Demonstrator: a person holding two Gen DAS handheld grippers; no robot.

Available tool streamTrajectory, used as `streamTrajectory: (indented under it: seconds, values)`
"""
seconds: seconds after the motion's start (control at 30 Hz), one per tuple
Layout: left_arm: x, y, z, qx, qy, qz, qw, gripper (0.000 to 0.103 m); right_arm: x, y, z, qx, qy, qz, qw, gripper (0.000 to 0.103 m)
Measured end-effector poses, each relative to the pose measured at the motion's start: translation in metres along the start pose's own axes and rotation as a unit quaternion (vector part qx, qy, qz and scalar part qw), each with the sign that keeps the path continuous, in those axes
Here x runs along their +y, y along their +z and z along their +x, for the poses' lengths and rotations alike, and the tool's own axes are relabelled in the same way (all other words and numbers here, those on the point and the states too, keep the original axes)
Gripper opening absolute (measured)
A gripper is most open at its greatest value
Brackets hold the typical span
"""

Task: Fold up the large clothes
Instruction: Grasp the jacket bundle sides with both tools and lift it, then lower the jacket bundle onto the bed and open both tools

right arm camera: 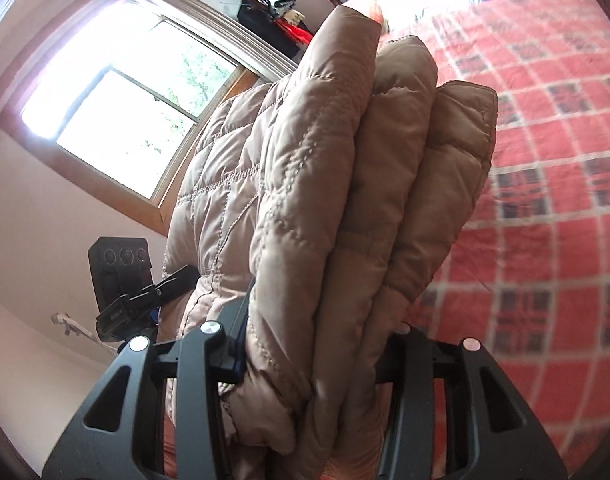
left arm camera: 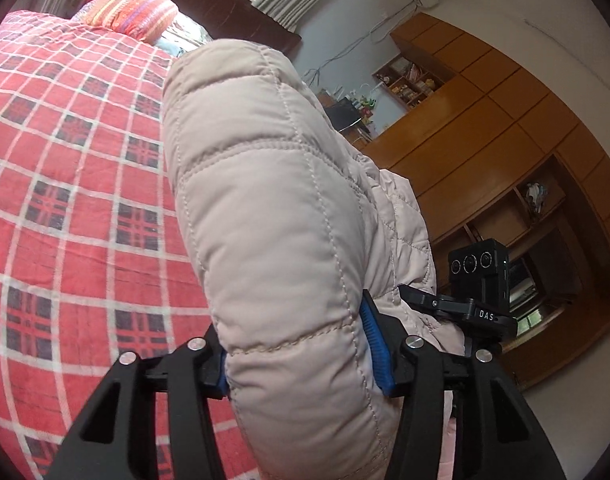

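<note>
- The left tongs (left arm camera: 301, 356) are clamping down on a thick fold of the beige quilted jacket (left arm camera: 265, 200), with the blue pads (left arm camera: 375, 344) squeezing into the padding on either side.
- The right tongs (right arm camera: 317, 356) are doing the same thing, gripping a bunched stack of the jacket (right arm camera: 345, 184); about three puffy layers are sitting between the fingers there.
- So the jacket is hanging between both tongs, held up above the bed (left arm camera: 65, 200), and it's filling most of both wrist views.
- The bed is wearing a red plaid cover with white lines and dark squares, and an orange striped pillow (left arm camera: 133, 12) is lying at the far end in the left view.
- From the left wrist view the other gripper's camera block (left arm camera: 479, 276) is peeking out just past the jacket's edge, with wooden cabinets (left arm camera: 485, 120) standing behind it.
- From the right wrist view a bright window (right arm camera: 117, 108) is glowing behind the jacket, and the left-hand gripper's camera (right arm camera: 121, 272) is showing low on the left side.
- Can't really tell if any of the jacket is touching the bed.
</note>
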State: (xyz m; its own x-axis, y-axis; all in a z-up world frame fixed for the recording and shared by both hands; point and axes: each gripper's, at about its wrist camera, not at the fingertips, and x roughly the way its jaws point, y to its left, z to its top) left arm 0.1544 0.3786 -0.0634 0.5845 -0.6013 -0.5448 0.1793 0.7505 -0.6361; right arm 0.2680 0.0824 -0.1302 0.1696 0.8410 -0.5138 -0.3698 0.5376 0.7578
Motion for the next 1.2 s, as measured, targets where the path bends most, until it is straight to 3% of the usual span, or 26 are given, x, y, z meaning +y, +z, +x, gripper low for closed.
streamTrajectory:
  seconds: [0.17,0.3,0.37,0.43,0.5,0.63,0.73,0.93,1.1,1.2]
  values:
    - [0.05,0.006,0.027,0.03,0.013,-0.028,0.9991,0.055,-0.039,0.001,0.028,0.023,-0.011,0.034,0.999,0.042]
    - [0.07,-0.001,0.035,0.034,0.015,-0.022,0.9991,0.071,-0.068,-0.009,0.033,0.027,0.017,0.049,0.998,0.047]
    - [0.07,-0.001,0.036,0.036,0.021,-0.024,0.9989,0.073,-0.081,-0.011,0.028,0.027,0.018,0.055,0.998,0.051]
    - [0.066,-0.001,0.034,0.034,0.035,-0.022,0.9986,0.077,-0.089,-0.014,0.02,0.026,0.01,0.055,0.998,0.064]
    - [0.058,-0.002,0.031,0.032,0.05,-0.023,0.998,0.078,-0.079,-0.011,0.03,0.02,0.0,0.052,0.998,0.069]
    - [0.051,-0.005,0.016,0.034,0.079,-0.016,0.9962,0.084,-0.071,-0.022,0.002,0.006,-0.009,0.049,0.999,0.081]
    - [0.043,-0.021,-0.002,0.033,0.088,-0.008,0.9956,0.085,-0.071,-0.041,-0.029,-0.001,-0.006,0.045,0.999,0.081]
    - [0.017,-0.064,-0.028,0.019,0.123,0.026,0.9918,0.085,-0.066,-0.094,-0.071,-0.003,-0.046,0.015,0.999,0.081]
    - [0.012,-0.087,-0.026,0.017,0.163,0.045,0.9854,0.087,-0.067,-0.128,-0.074,0.002,-0.094,0.021,0.995,0.077]
    - [0.019,-0.092,-0.018,0.025,0.177,0.042,0.9829,0.089,-0.076,-0.127,-0.068,0.011,-0.103,0.03,0.994,0.077]
